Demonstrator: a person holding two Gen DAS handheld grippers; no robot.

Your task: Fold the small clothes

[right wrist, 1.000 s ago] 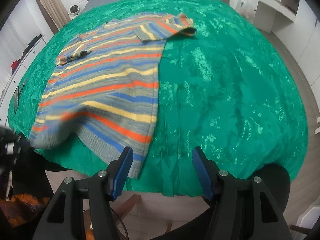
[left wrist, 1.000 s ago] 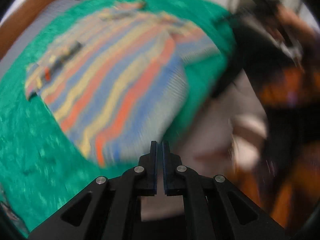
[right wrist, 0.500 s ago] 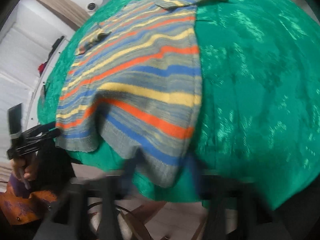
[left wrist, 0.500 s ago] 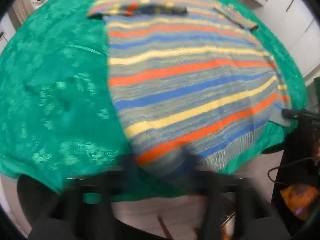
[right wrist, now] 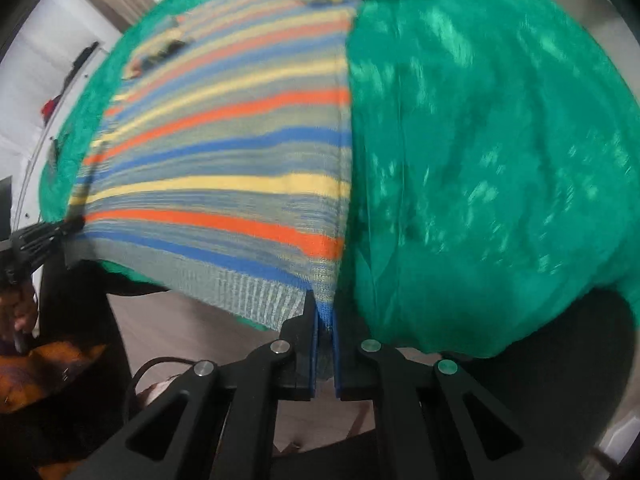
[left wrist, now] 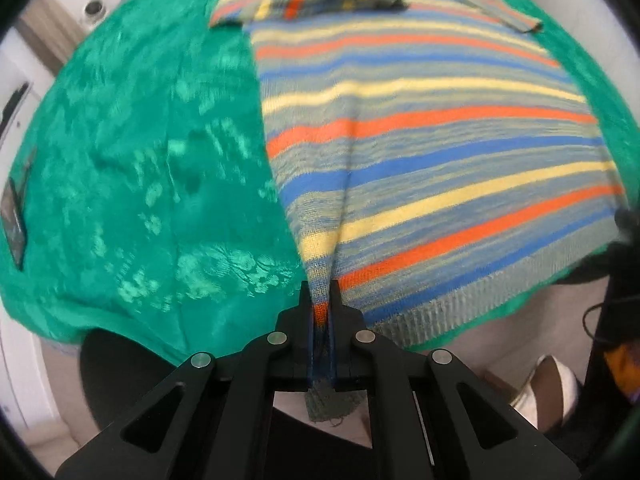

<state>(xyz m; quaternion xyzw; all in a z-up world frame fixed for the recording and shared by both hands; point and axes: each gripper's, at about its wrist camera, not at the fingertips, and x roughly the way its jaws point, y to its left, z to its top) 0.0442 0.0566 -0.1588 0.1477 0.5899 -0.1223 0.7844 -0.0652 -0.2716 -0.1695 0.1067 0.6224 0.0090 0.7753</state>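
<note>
Both grippers pinch the ribbed hem of the striped sweater [left wrist: 420, 152], which lies flat on the green tablecloth [left wrist: 152, 168], collar far, hem hanging over the near edge. Left gripper [left wrist: 321, 300] clamps one hem corner, right gripper [right wrist: 323, 308] the other, both pointing steeply down.

Striped sweater [left wrist: 420, 152]: knitted cloth, matt, ribbed at the hem. Green cover [left wrist: 152, 168] beneath the sweater: cloth with a glossy, satin-like sheen and woven pattern. Left gripper [left wrist: 320, 300] and right gripper [right wrist: 322, 312]: matt black plastic with shiny metal rivets.
</note>
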